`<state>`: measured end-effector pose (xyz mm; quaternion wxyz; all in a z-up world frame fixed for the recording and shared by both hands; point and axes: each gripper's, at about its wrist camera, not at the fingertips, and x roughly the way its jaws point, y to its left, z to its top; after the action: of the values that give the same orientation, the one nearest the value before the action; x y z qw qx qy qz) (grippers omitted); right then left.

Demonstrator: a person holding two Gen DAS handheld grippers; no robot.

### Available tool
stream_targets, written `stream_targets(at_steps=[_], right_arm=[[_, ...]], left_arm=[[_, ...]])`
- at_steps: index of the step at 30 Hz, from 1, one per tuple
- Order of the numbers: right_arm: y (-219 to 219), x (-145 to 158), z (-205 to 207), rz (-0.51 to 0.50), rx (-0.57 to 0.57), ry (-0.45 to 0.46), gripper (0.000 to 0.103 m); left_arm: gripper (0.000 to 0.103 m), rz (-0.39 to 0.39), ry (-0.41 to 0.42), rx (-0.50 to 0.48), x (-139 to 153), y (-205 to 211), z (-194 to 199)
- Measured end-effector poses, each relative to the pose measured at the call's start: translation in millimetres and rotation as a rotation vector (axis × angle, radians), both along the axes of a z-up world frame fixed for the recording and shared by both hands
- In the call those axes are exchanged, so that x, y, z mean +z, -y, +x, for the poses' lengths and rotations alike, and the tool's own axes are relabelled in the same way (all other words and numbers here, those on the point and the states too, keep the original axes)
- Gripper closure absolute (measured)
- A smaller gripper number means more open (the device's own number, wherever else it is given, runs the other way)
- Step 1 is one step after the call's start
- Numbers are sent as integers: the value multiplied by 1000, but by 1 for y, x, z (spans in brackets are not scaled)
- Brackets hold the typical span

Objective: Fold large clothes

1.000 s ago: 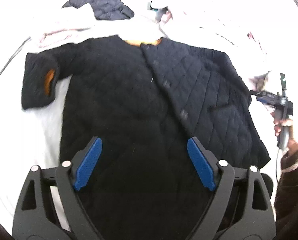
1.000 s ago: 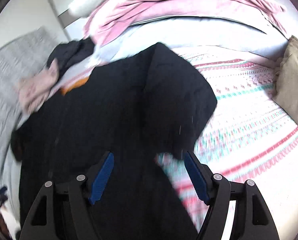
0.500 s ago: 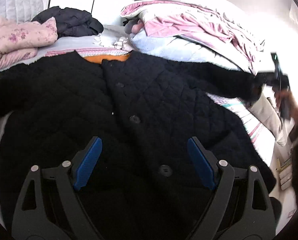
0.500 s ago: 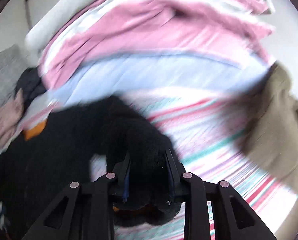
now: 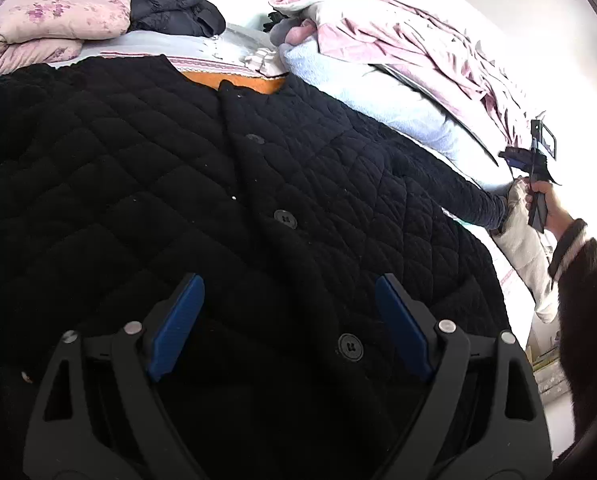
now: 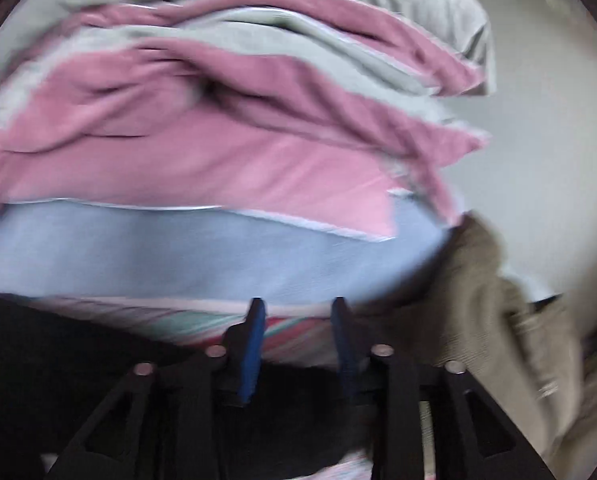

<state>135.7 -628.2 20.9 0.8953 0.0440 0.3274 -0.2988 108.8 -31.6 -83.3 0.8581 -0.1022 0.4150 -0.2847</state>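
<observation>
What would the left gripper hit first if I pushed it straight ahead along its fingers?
Most likely the black quilted jacket: the left gripper is open and points down at the jacket's buttoned front, which fills the view ahead. How near it is cannot be judged.

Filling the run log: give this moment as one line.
left gripper open over jacket | right gripper just opening, sleeve released, spread sideways
</observation>
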Motion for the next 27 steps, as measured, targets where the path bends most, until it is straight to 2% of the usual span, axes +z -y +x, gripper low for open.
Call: stream_targets(at_steps=[1,3,5,7,8,9,12,14,16,17,18,21,22,24,25,26,27], right_arm=[[-16,-14,4,39,78,0,50],[-36,-49,15,67,151,-69,49],[-44,-90,27,51,139,-176,49],[-26,-128,31,41,68,-280,49],[-13,-144,26,77,29,-301,42],[-10,-144,16,106,15,-239,41],[-37,-133,14,24,-40,-306,39],[-77,-114,10,-5,39,-295,39],[-112,-96,-2,37,110,-230,38],[-126,-83,-4,60,137,-197,36],[-144,-72,-8,97,175,-152,34],[-196,-51,-17,195,287,-73,32],[-209,-49,-19,215,313,-66,32],[-235,-46,-23,263,383,-66,32],[-252,-44,-26,290,425,-69,32],[-263,-41,-28,299,450,-72,32],[-276,-38,-32,300,475,-79,32]], left_arm=[[15,5,-1,-3,0,1,0],[15,7,-4,2,0,0,0],[15,13,-2,32,4,-7,1],[15,64,25,81,17,-19,3],[15,104,48,119,28,-30,4],[15,137,52,150,33,-40,5],[15,222,71,279,56,-90,13],[15,300,114,383,65,-123,17],[15,425,162,518,66,-153,22],[15,478,160,582,62,-166,27],[15,490,132,623,55,-178,34],[15,376,28,607,25,-193,54],[15,370,10,596,16,-192,61],[17,430,-4,592,-1,-185,74],[29,454,-3,594,-5,-185,79],[58,475,-4,607,-7,-187,83],[69,463,-4,619,-4,-195,84]])
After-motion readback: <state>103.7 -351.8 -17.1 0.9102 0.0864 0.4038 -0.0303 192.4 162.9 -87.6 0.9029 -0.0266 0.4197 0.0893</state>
